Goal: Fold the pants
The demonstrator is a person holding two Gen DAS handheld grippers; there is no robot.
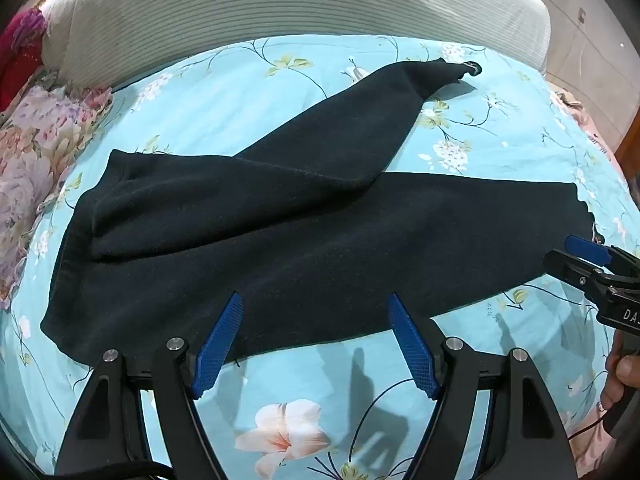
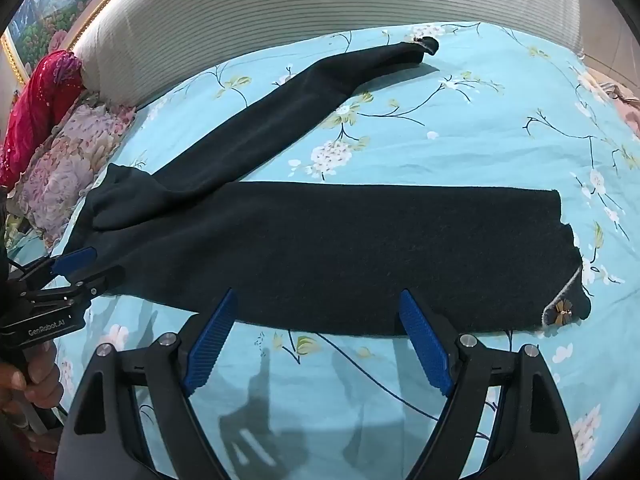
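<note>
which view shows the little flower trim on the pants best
The right wrist view: the flower trim sits unobstructed on the near right corner of the dark pants. In the left wrist view that corner lies behind the right gripper, so the trim is hidden.

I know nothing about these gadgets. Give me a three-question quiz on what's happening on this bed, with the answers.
1. True or false: the left gripper is clamped on the pants.
2. The two legs of the pants lie: A) stacked neatly, B) spread apart in a V, C) rolled into a ball.
3. Fill in: the pants lie on a light blue ______ sheet.

Key
1. False. Its jaws stand wide open, with no cloth between them; the right gripper is open too.
2. B. One leg runs along the near edge, the other angles off toward the headboard.
3. Floral.
</note>
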